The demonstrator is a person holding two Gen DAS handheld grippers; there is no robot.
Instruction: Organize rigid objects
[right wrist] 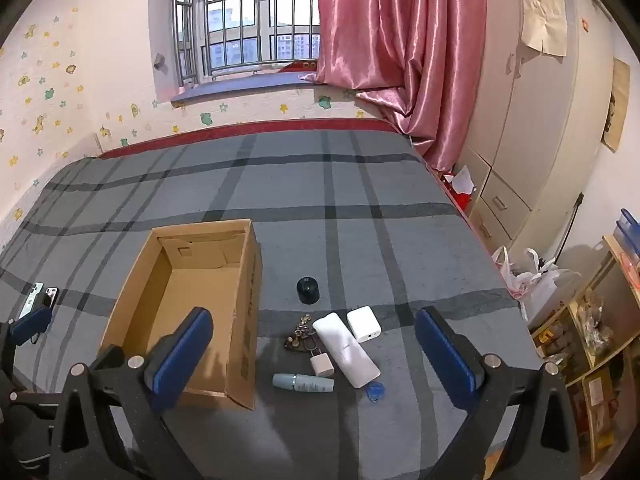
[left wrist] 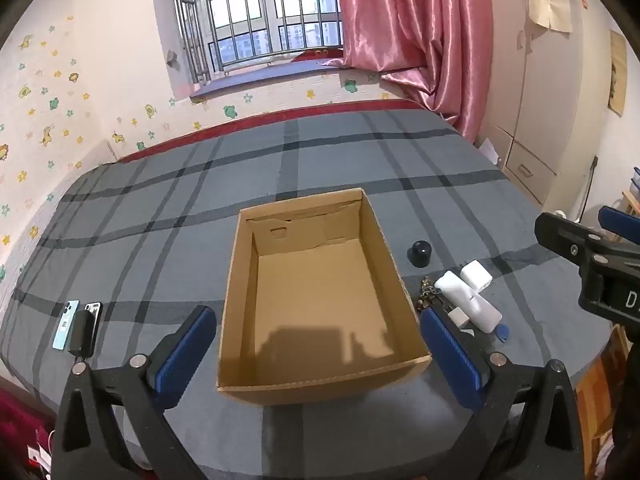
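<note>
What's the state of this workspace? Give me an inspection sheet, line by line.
Surface: grey plaid bedspread.
Job's things: open cardboard box, empty; right of it a black cap, keys, two white power banks, small white charger, pale tube, blue tag; left of it two phones.
Clutter: nothing seen.
Grippers: left gripper and right gripper both open, holding nothing.
Cables: nothing seen.
Surroundings: pink curtain, wardrobe, shelves.

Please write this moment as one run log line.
left claw: open, empty | right claw: open, empty | cardboard box: empty | small items: on bed
</note>
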